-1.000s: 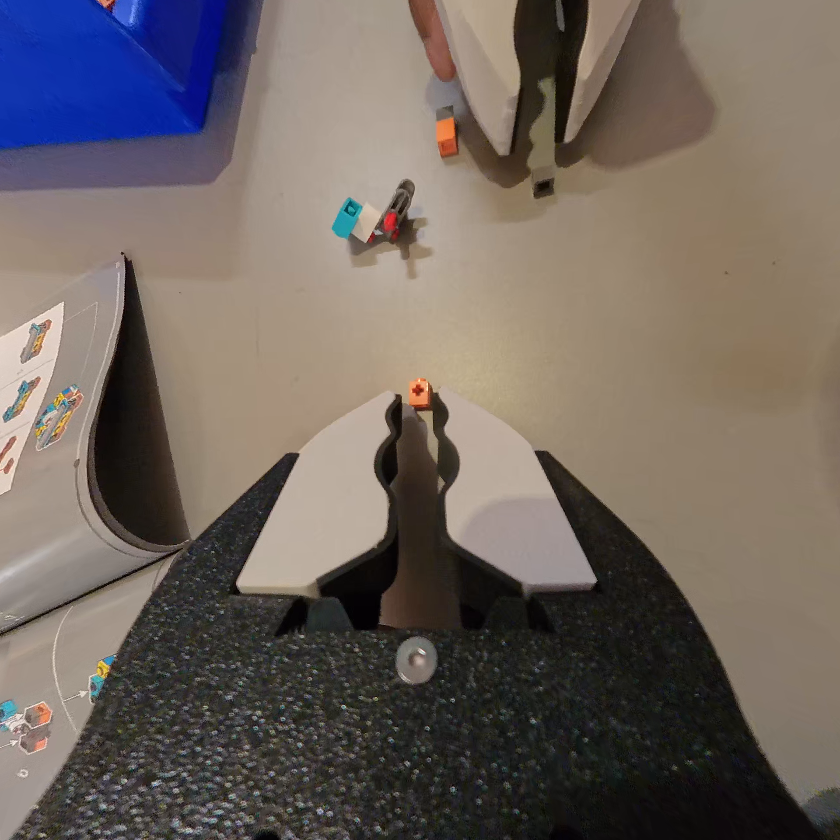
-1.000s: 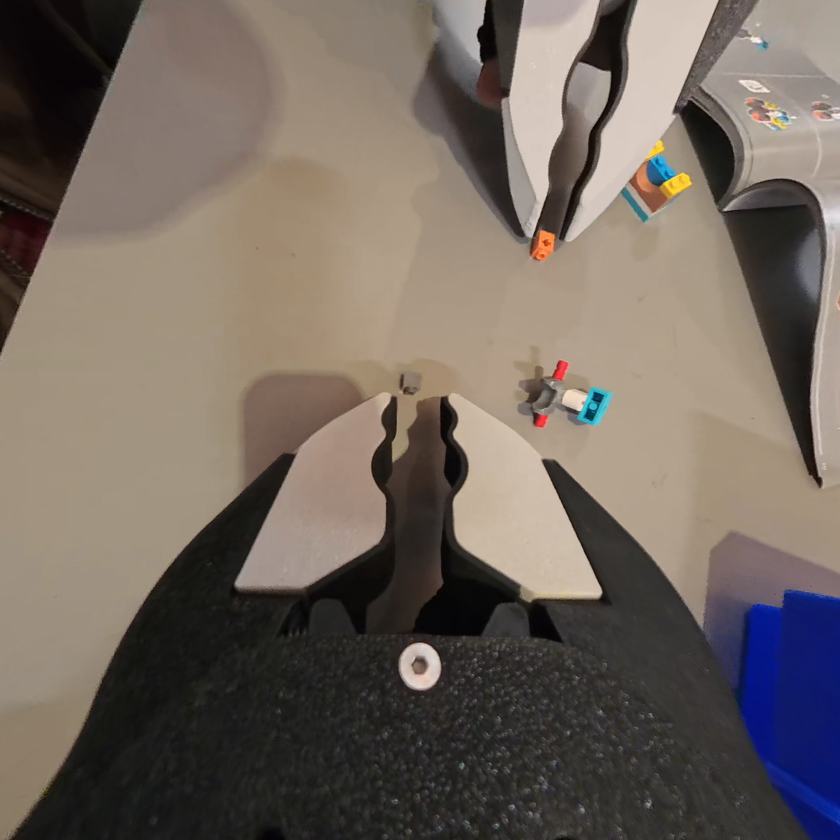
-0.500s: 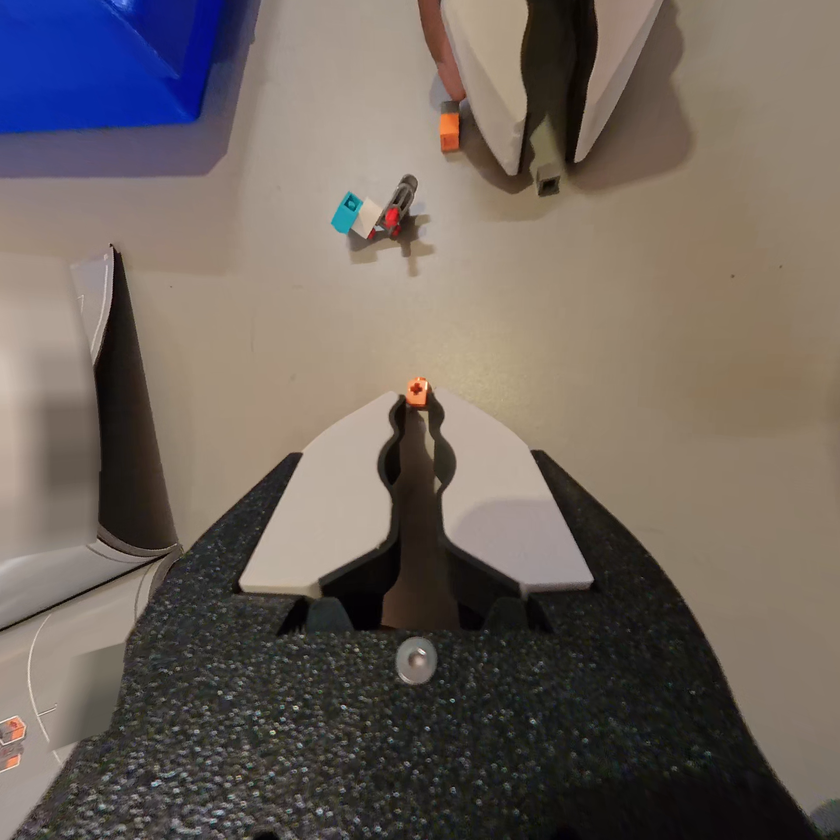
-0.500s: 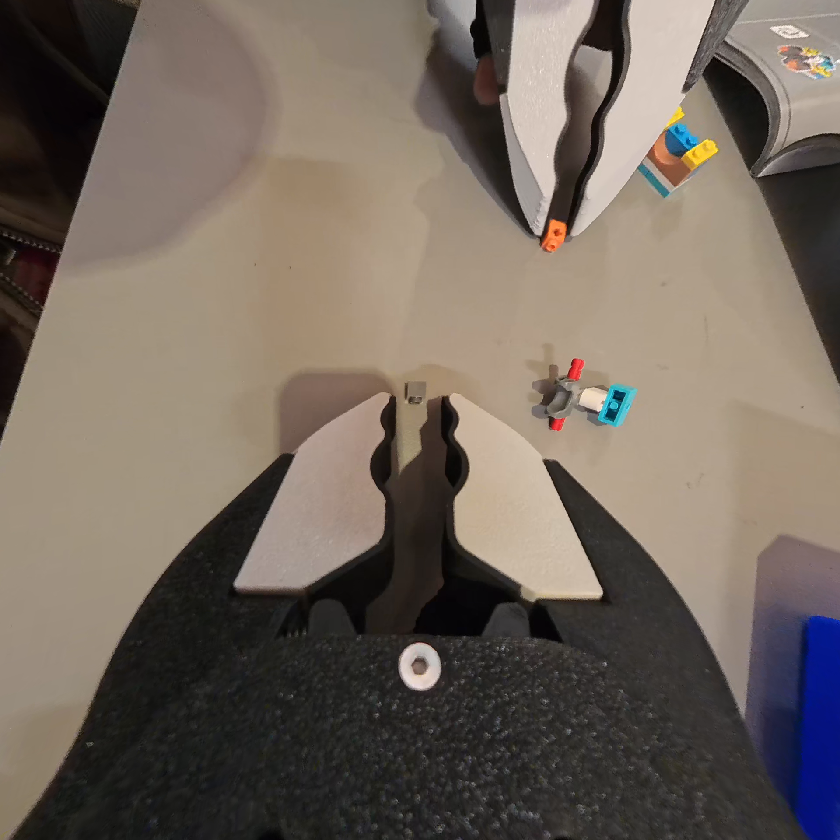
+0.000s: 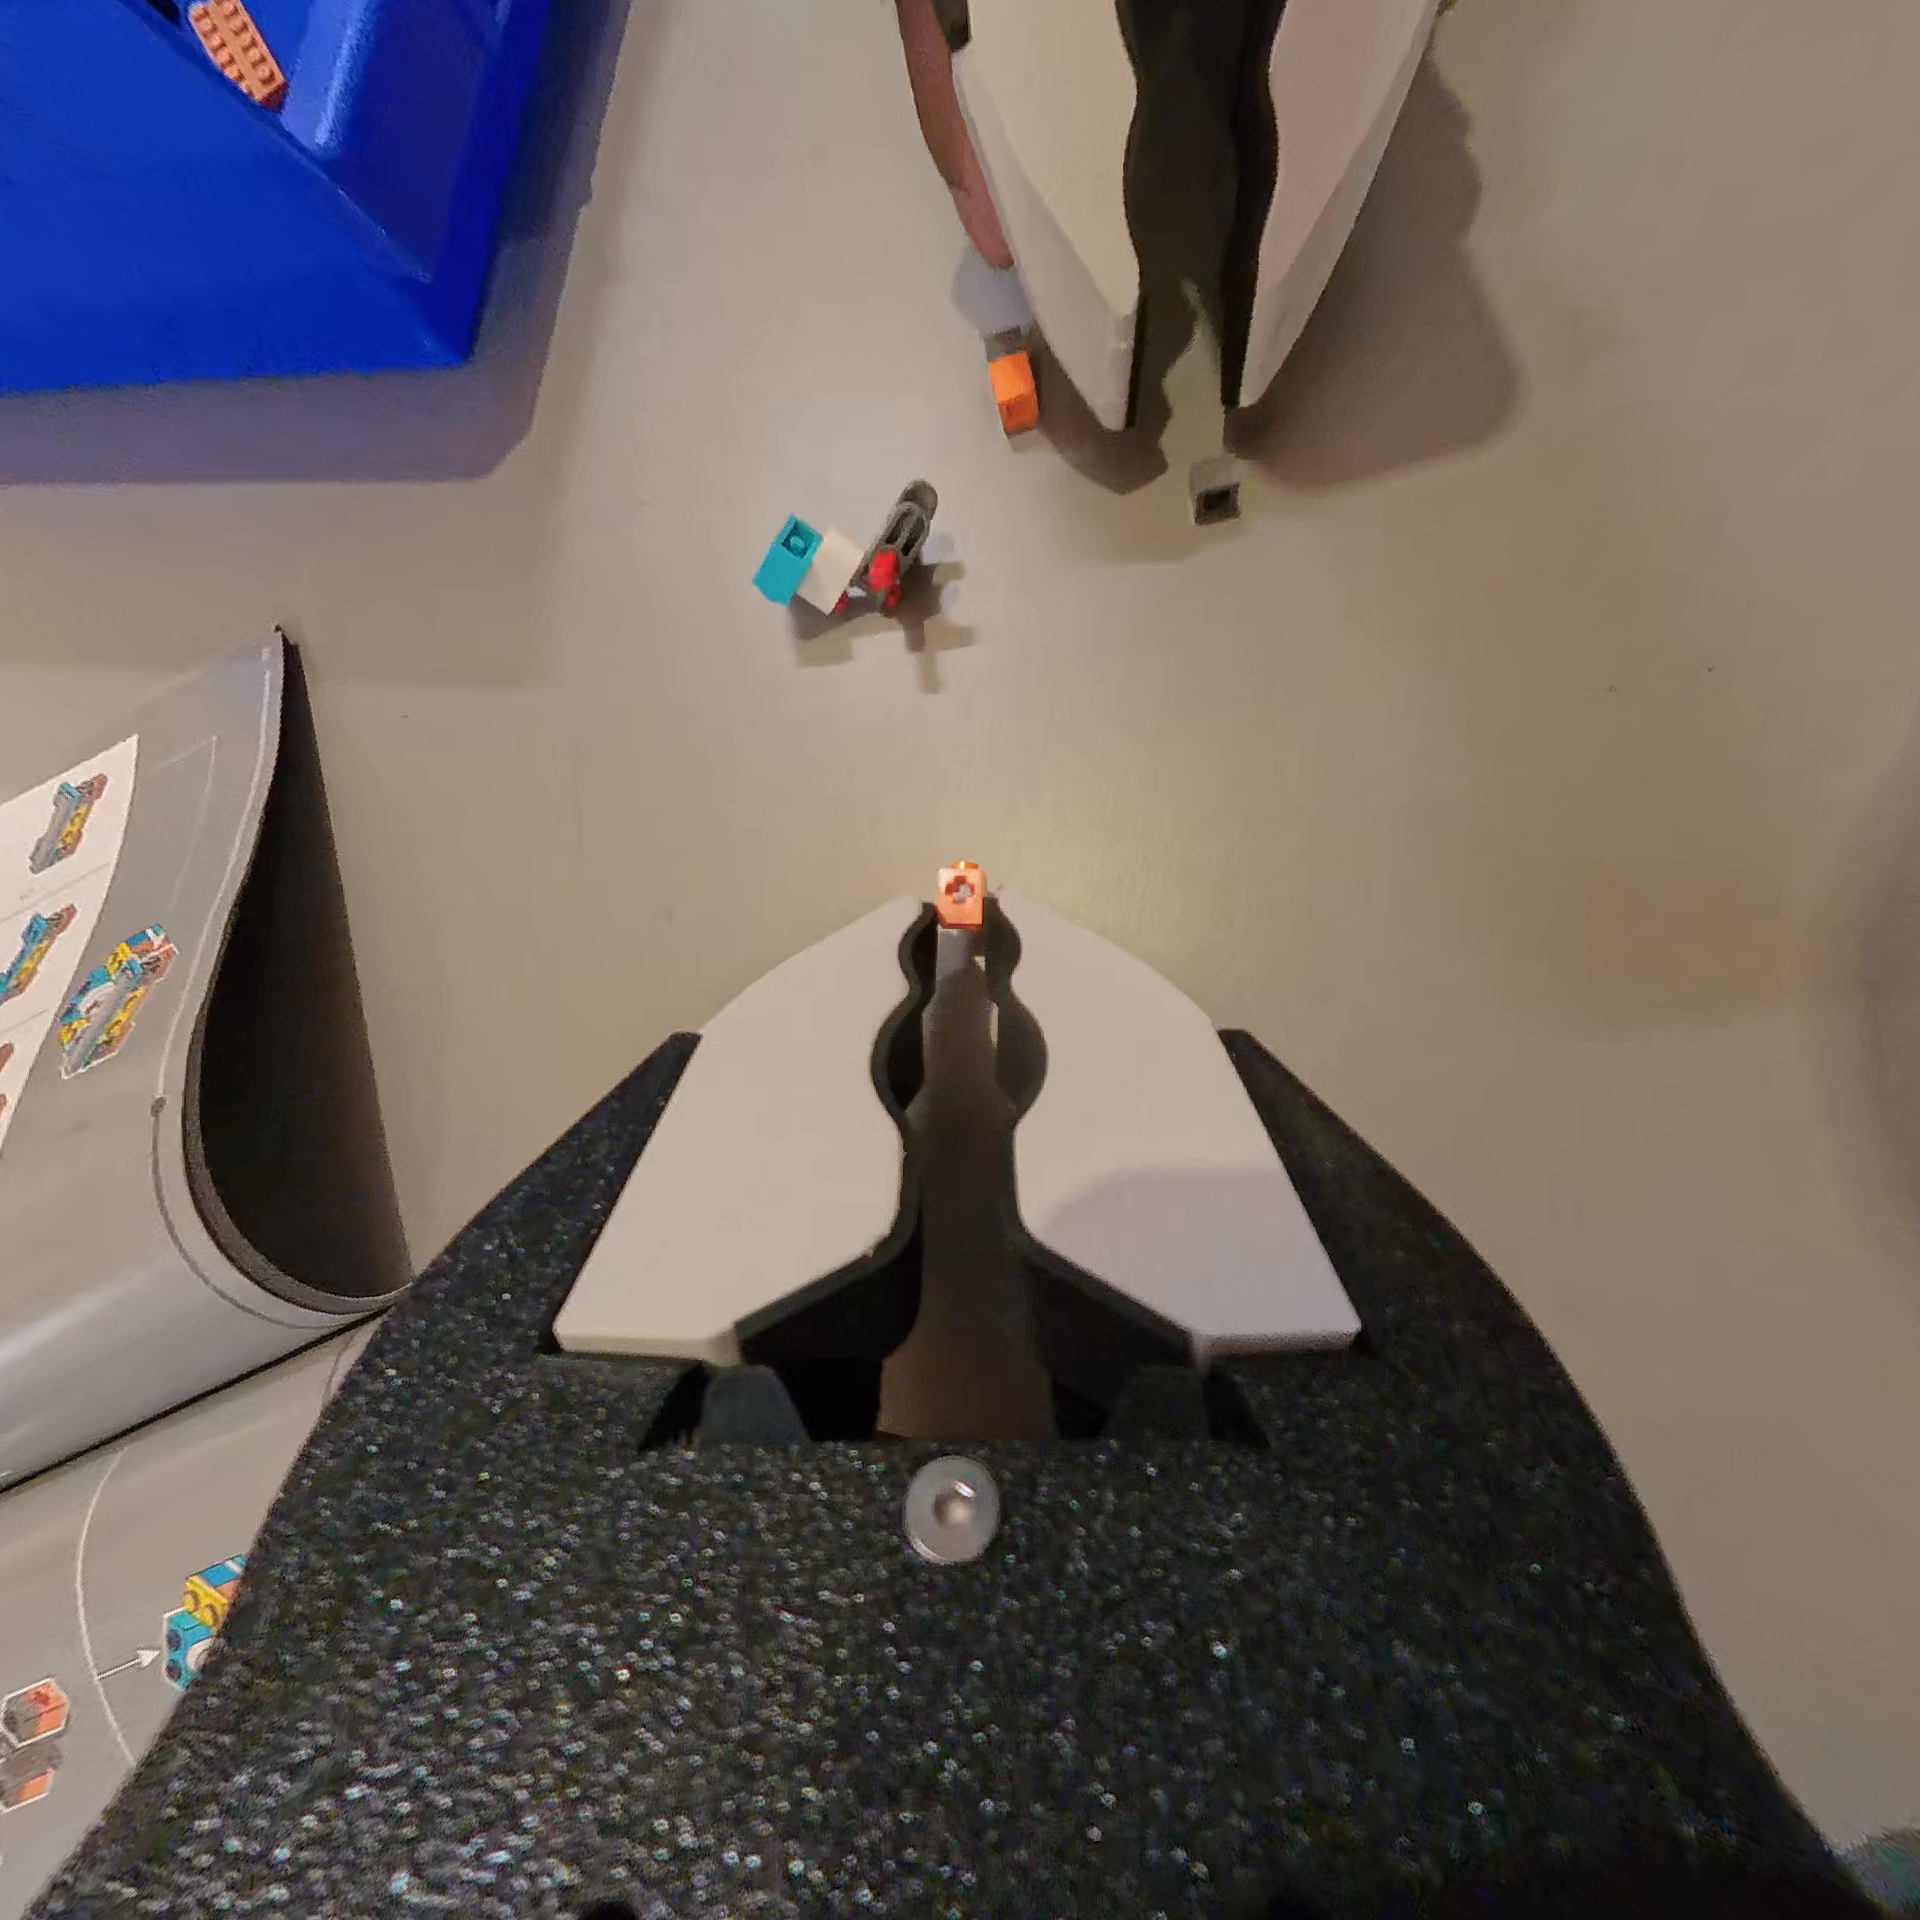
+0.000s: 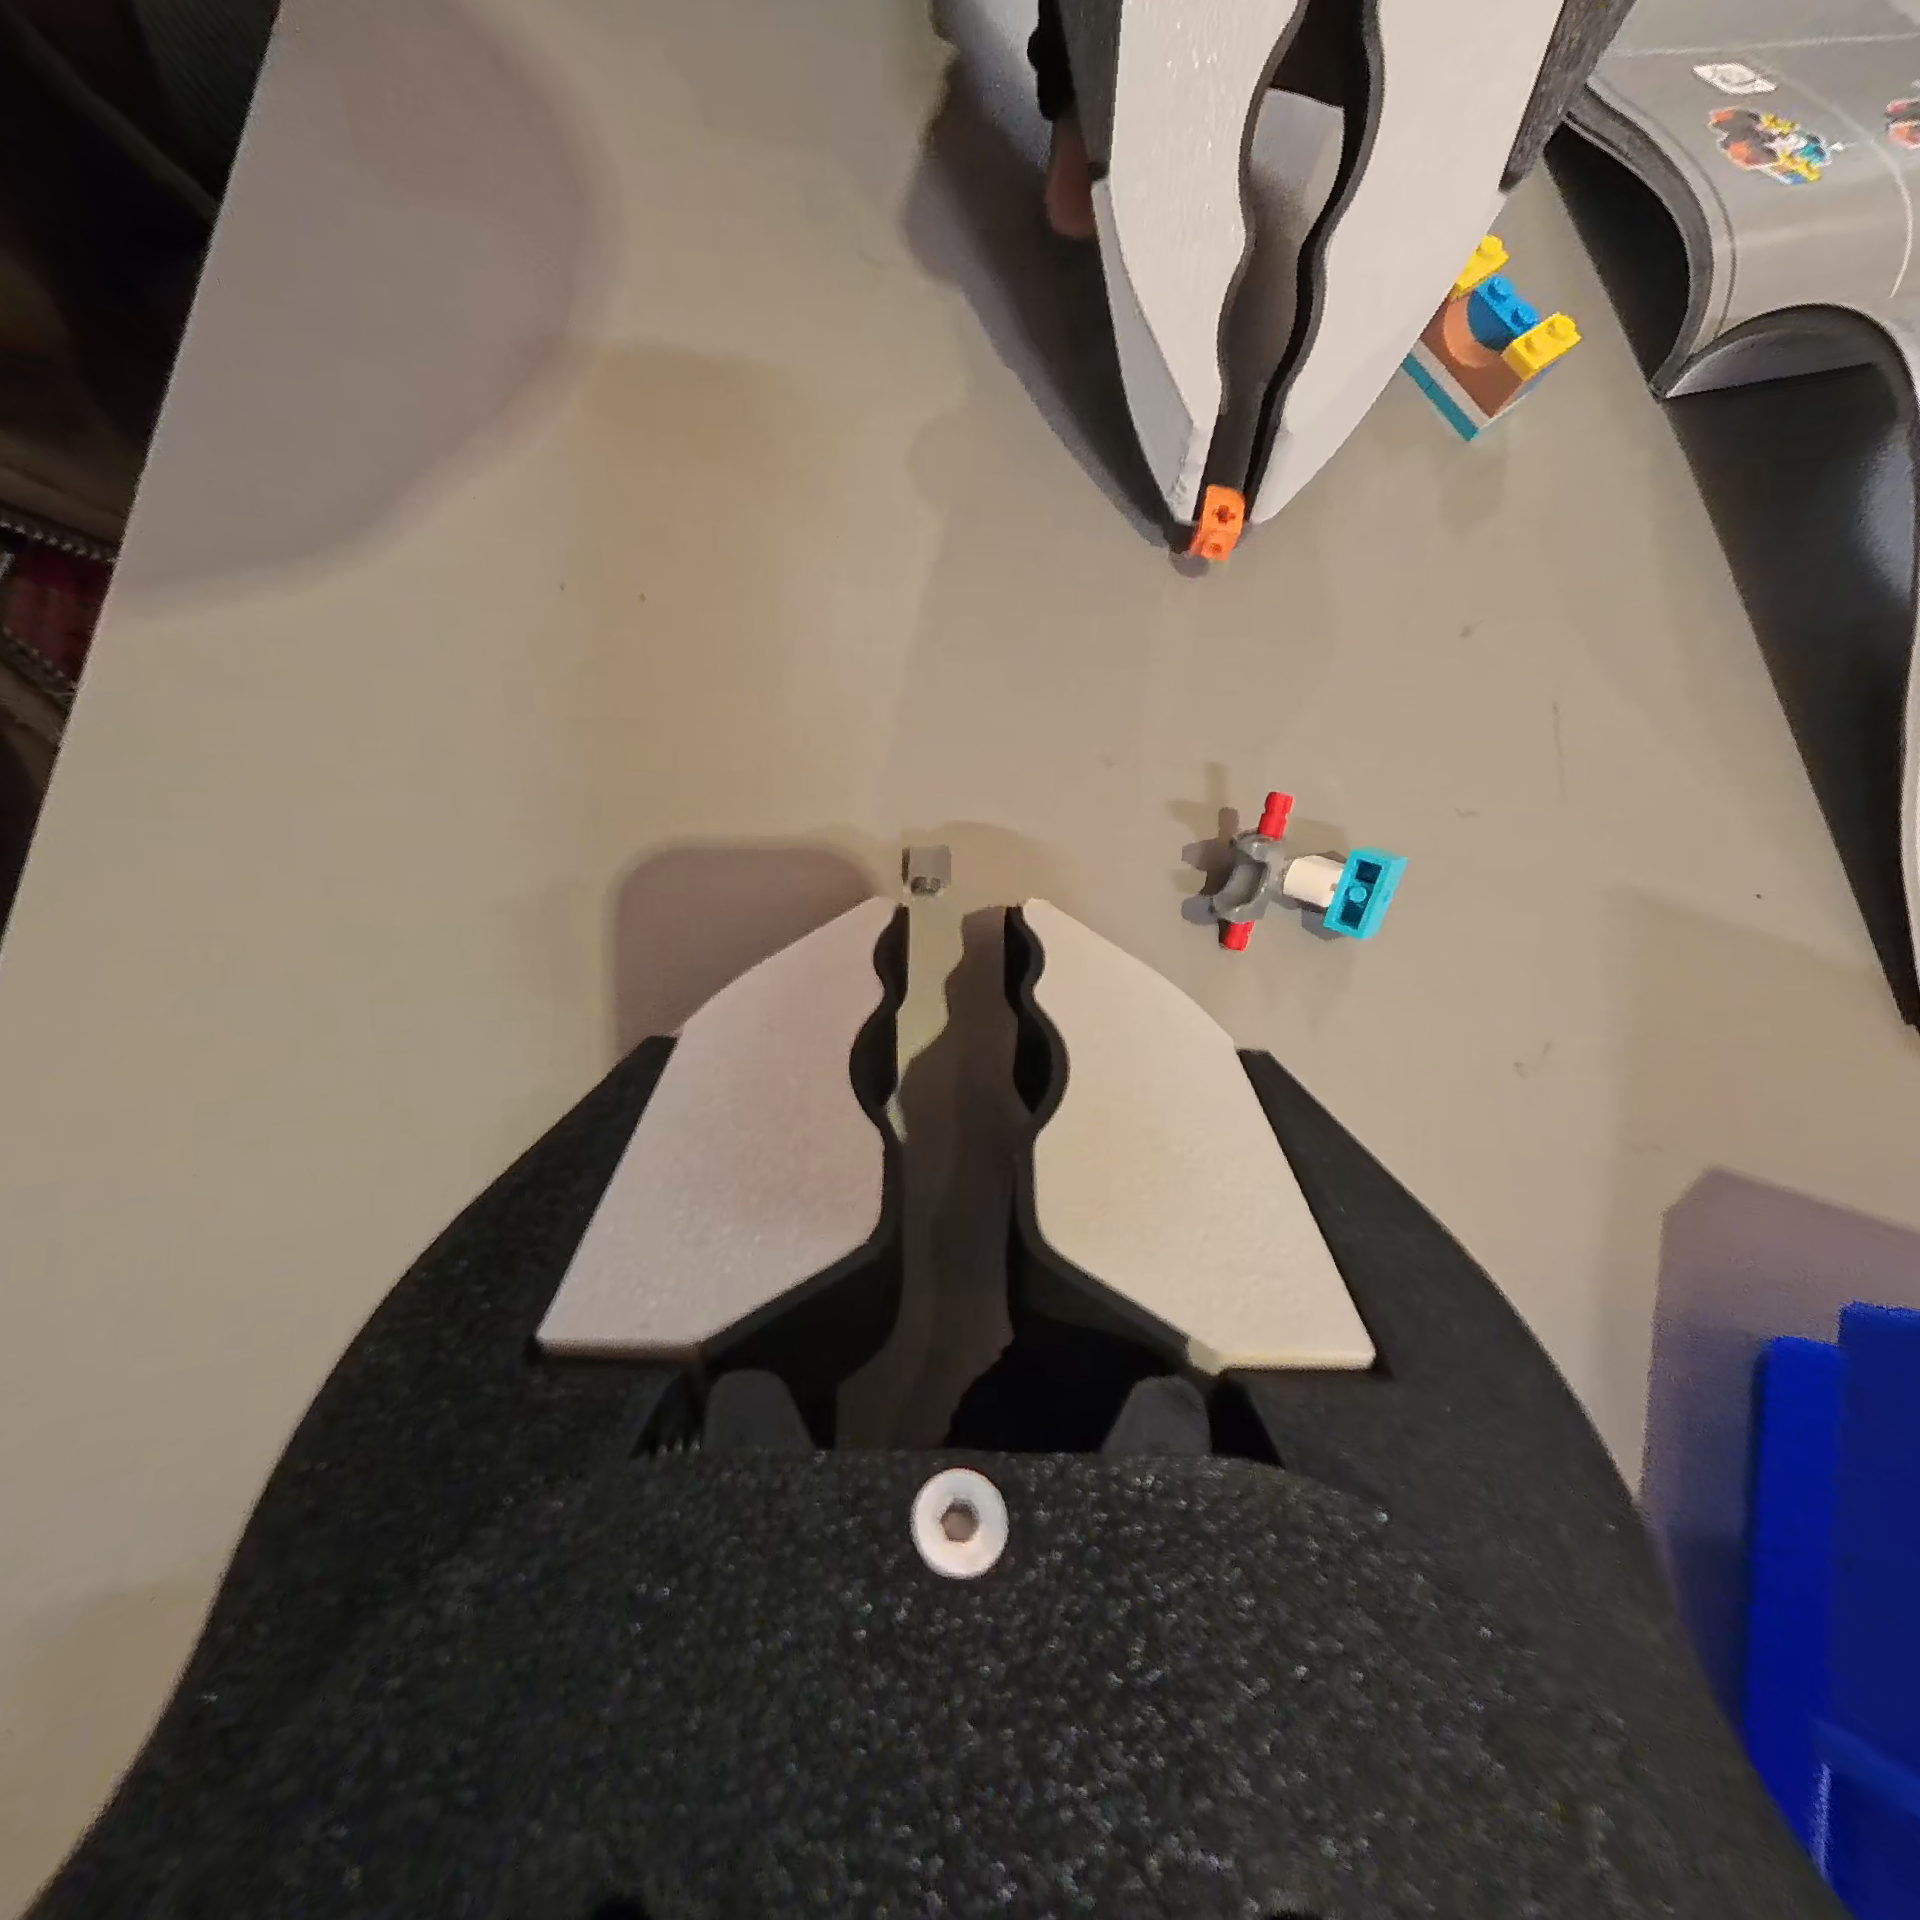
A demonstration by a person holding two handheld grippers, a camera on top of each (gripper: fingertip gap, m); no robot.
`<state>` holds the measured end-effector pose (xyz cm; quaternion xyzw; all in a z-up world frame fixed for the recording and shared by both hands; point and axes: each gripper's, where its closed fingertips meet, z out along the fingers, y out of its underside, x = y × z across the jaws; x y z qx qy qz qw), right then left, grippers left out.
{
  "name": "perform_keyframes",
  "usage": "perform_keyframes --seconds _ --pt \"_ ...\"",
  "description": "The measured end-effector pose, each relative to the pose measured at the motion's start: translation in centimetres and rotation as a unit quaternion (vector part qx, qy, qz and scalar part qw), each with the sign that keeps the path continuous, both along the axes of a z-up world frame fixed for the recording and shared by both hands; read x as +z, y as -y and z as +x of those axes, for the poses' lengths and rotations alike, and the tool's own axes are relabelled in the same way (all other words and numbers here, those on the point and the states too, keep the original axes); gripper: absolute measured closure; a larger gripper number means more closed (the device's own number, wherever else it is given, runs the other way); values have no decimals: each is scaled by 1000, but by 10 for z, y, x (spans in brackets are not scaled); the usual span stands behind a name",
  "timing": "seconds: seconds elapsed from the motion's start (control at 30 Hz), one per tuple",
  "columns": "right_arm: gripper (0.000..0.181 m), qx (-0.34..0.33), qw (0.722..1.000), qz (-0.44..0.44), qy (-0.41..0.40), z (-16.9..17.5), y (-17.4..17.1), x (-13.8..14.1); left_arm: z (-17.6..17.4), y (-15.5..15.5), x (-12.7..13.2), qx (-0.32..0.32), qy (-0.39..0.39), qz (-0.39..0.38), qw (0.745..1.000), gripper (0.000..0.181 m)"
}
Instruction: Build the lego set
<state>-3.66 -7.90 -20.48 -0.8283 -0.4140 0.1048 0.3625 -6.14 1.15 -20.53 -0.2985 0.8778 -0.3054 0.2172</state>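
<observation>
Pinching orange brick, left tool; booklet with pictures only

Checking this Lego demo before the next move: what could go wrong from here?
The left tool pinches the tiny orange brick only at its fingertips, so it may twist or pop out. The right tool is open, and the small grey piece lies off-centre near one fingertip; closing might flick it away instead of gripping.
</observation>
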Motion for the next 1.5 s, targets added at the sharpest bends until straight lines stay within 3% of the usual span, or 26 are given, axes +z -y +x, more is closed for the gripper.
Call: perform_keyframes --seconds 0.23,0.63,1.5 --pt "168 -29 999 -3 -13 22 7 12 -2 15 8 -19 4 -37 999 173" --pt "162 -43 996 -49 -57 -1 -1 0 -4 53 11 -62 2 -67 996 173" --pt "173 -62 996 -26 -56 -10 -15 -2 4 70 0 -52 -4 -55 997 173"
